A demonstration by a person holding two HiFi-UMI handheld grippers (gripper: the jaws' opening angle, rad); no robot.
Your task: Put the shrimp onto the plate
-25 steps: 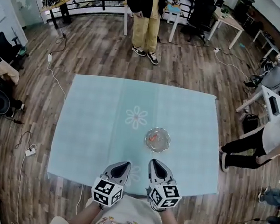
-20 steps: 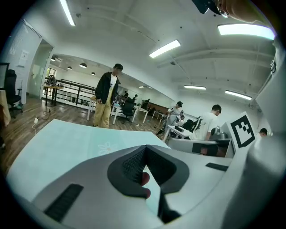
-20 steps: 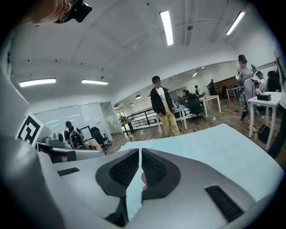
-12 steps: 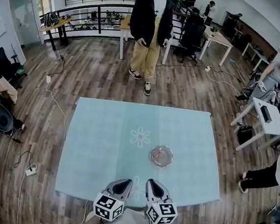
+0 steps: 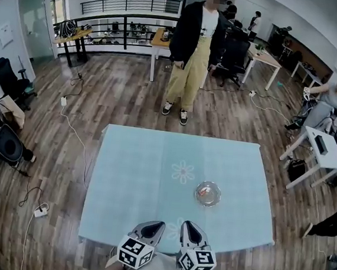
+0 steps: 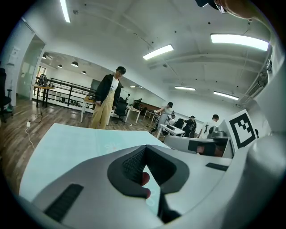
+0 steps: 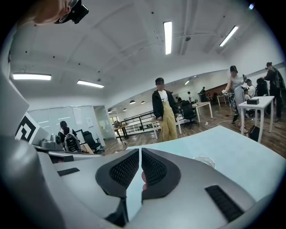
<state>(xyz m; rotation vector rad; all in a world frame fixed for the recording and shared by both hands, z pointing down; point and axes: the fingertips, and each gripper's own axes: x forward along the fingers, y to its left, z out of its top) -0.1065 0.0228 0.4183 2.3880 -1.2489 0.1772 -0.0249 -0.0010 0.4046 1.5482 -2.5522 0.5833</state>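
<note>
On the pale blue tablecloth (image 5: 146, 177), right of its middle, stands a small clear glass plate (image 5: 208, 194) with the orange shrimp (image 5: 207, 192) lying in it. Both grippers hover at the table's near edge, well short of the plate. My left gripper (image 5: 155, 224) is shut with nothing held. My right gripper (image 5: 187, 224) is shut too, leaving only a thin slit between the pads. In the right gripper view the plate (image 7: 204, 161) shows beyond and right of the right gripper (image 7: 140, 150). The left gripper view shows the left gripper (image 6: 145, 146) and tablecloth (image 6: 76, 143), not the plate.
A person (image 5: 194, 51) in a black jacket and yellow trousers stands on the wooden floor beyond the table's far edge. Desks, office chairs and seated people ring the room. A cable and power strip (image 5: 41, 209) lie on the floor at the left.
The head view has tipped upward, so the table and plate sit lower and smaller in the picture. Both grippers stay shut, now at the picture's bottom by the near table edge.
</note>
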